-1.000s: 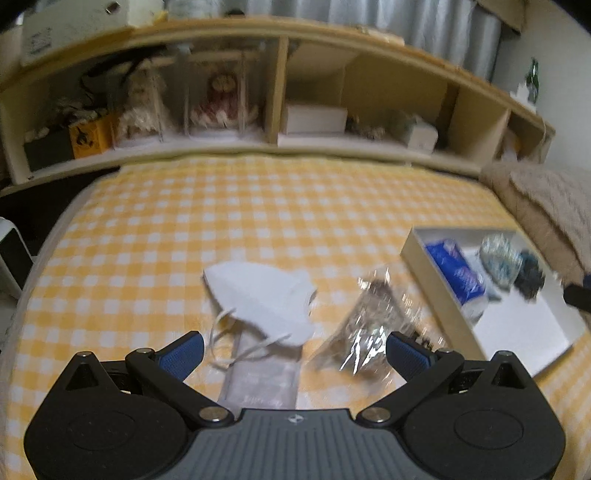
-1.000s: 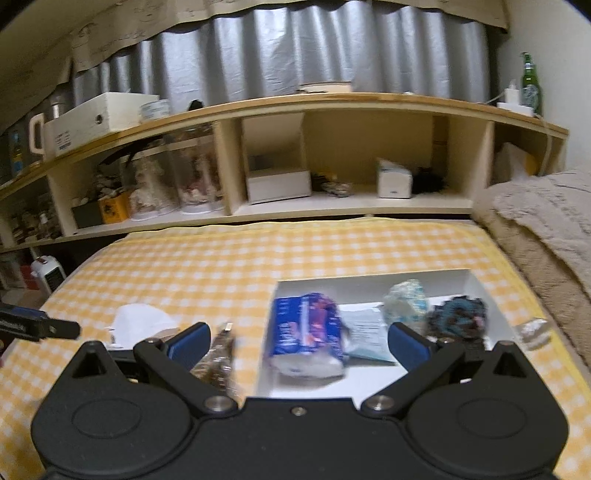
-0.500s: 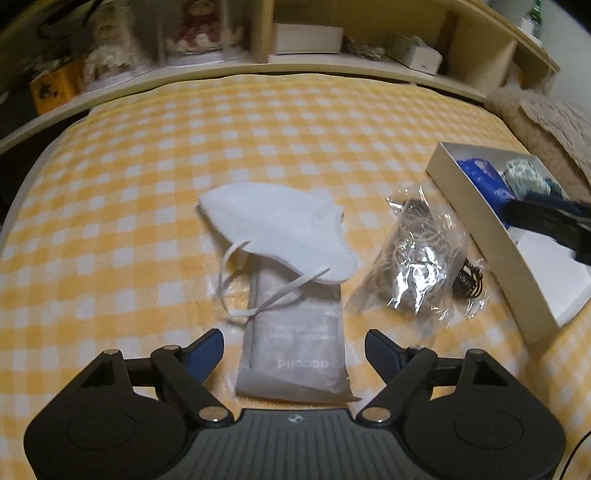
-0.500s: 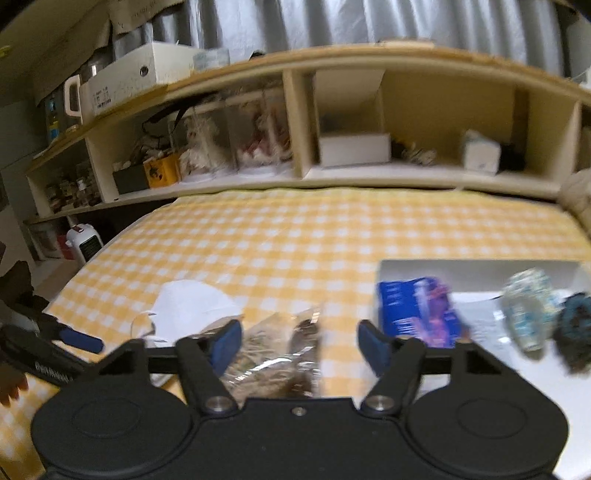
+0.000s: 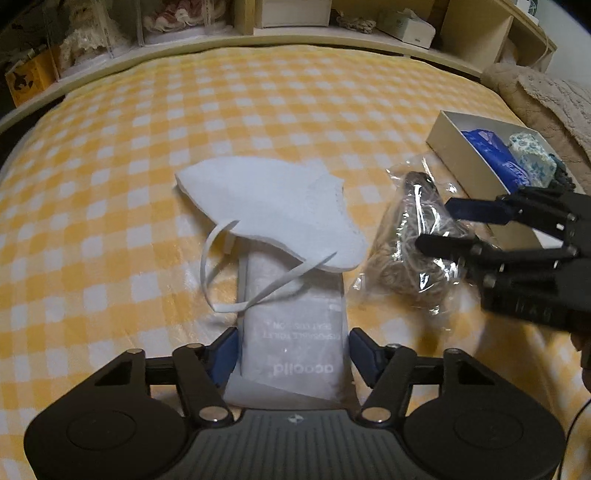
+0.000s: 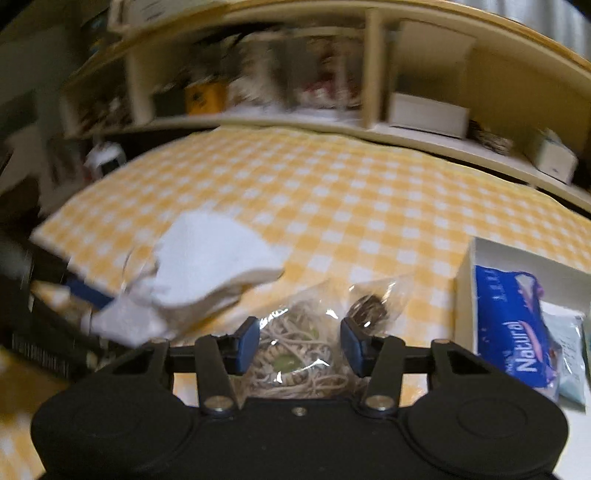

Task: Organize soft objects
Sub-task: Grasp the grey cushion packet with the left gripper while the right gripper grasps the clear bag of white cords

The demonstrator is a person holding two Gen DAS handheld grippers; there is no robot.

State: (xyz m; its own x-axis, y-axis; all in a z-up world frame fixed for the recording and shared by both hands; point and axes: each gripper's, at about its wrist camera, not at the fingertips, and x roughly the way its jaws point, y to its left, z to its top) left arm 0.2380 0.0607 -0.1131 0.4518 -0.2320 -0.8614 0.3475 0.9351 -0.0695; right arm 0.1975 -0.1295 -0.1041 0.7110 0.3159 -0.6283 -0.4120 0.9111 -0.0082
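A white face mask (image 5: 273, 206) lies on the yellow checked cloth, partly over a flat grey-white packet (image 5: 299, 332). My left gripper (image 5: 291, 356) is open with its jaws on either side of the packet's near end. A clear bag of twine (image 5: 410, 251) lies to the right of the mask. My right gripper (image 6: 298, 345) is open with its jaws around that bag (image 6: 295, 354); it also shows in the left wrist view (image 5: 443, 227). The mask shows blurred in the right wrist view (image 6: 210, 258).
A white box (image 5: 461, 162) at the right holds a blue tissue pack (image 5: 491, 155) and a patterned pouch (image 5: 532, 158). The blue pack also shows in the right wrist view (image 6: 513, 325). A wooden shelf (image 5: 295, 33) runs along the back. A beige blanket (image 5: 546, 96) lies far right.
Both grippers moved forward and down. The left one now straddles the packet; the right one swung left from the box and now straddles the twine bag. Both jaws have narrowed.
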